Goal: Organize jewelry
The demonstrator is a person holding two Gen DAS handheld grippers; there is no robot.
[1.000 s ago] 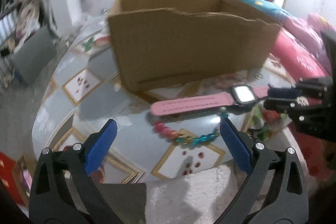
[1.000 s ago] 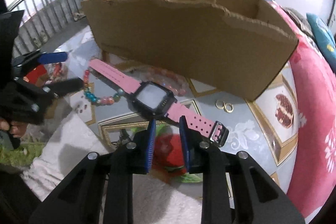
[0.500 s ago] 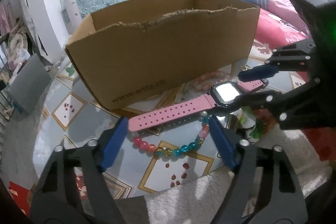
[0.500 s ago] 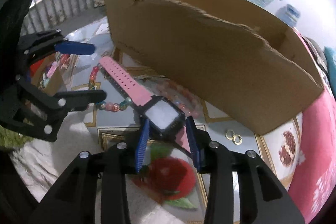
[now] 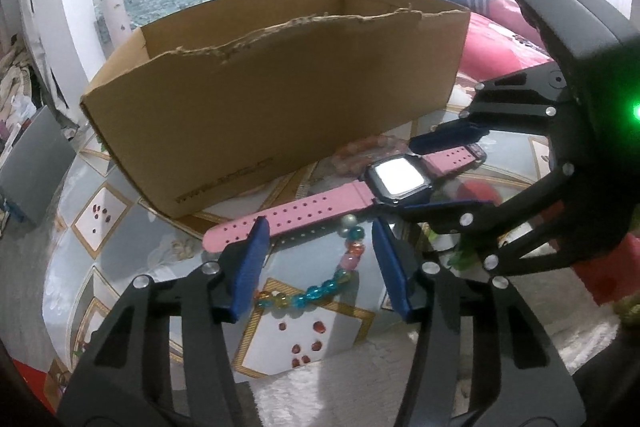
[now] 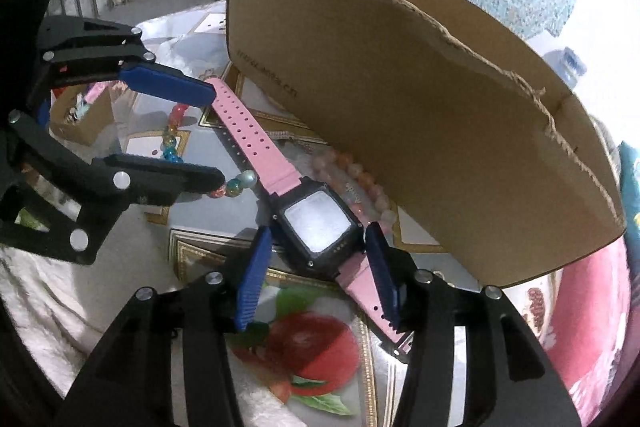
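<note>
Both hand-held grippers are sitting nearer the watch [image 5: 344, 201] than a second ago: the left hand-held gripper [image 5: 318, 261] is closing around its strap end without pressing, the right hand-held gripper [image 6: 316, 271] is opening astride its face. Watch and beads [image 5: 320, 289] are lying on the counter [image 5: 120, 259] beside the box [image 5: 276, 107]

The left gripper [image 5: 318, 261] is closing over the bracelet [image 5: 320, 287] and pink watch [image 5: 332, 203] strap. The right gripper [image 5: 450, 173] brackets the watch face, before the box [image 5: 280, 99].
</note>
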